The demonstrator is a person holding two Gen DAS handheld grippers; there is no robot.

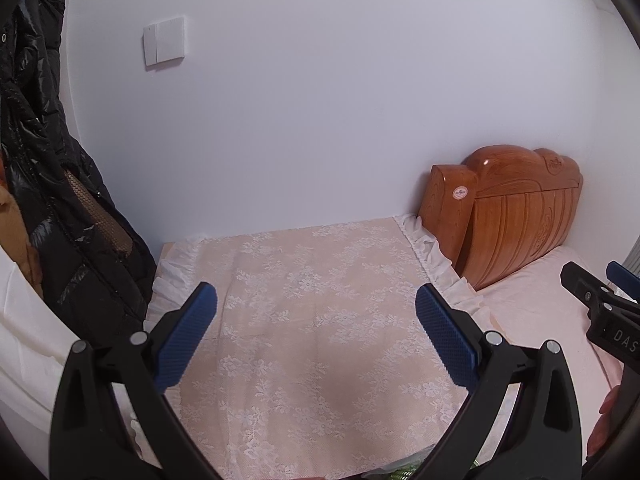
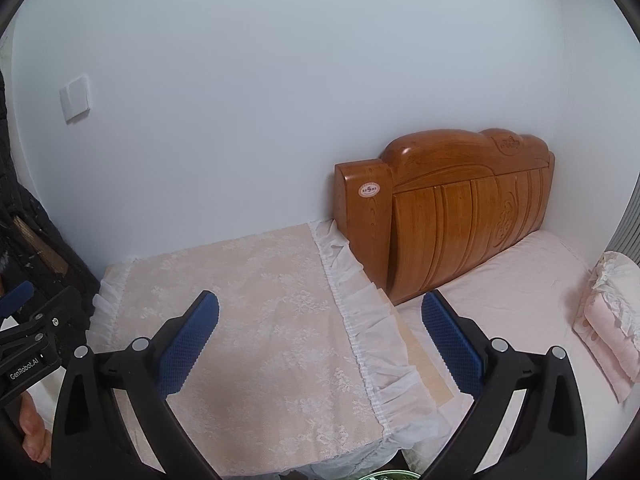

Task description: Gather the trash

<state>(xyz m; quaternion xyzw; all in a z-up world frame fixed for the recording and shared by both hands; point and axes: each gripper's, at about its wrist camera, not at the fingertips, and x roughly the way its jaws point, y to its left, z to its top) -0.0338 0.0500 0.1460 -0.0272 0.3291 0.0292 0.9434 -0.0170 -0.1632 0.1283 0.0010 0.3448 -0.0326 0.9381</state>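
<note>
No piece of trash shows clearly. Only a green patterned sliver [image 1: 404, 473] peeks in at the bottom edge of the left wrist view, and a round rim [image 2: 384, 476] at the bottom edge of the right wrist view; I cannot tell what either is. My left gripper [image 1: 316, 292] is open above a lace-covered nightstand [image 1: 320, 280], with nothing between its blue pads. My right gripper [image 2: 320, 300] is also open and empty, over the nightstand's [image 2: 240, 280] frilled right edge beside the bed [image 2: 520, 280]. Each gripper shows at the side of the other's view.
A carved wooden headboard [image 2: 452, 208] stands against the white wall right of the nightstand. A folded pink pillow [image 2: 612, 320] lies on the bed. A black puffer jacket [image 1: 48, 184] hangs at the left. A light switch [image 1: 164, 40] is on the wall. A hand [image 2: 32, 432] holds the left gripper.
</note>
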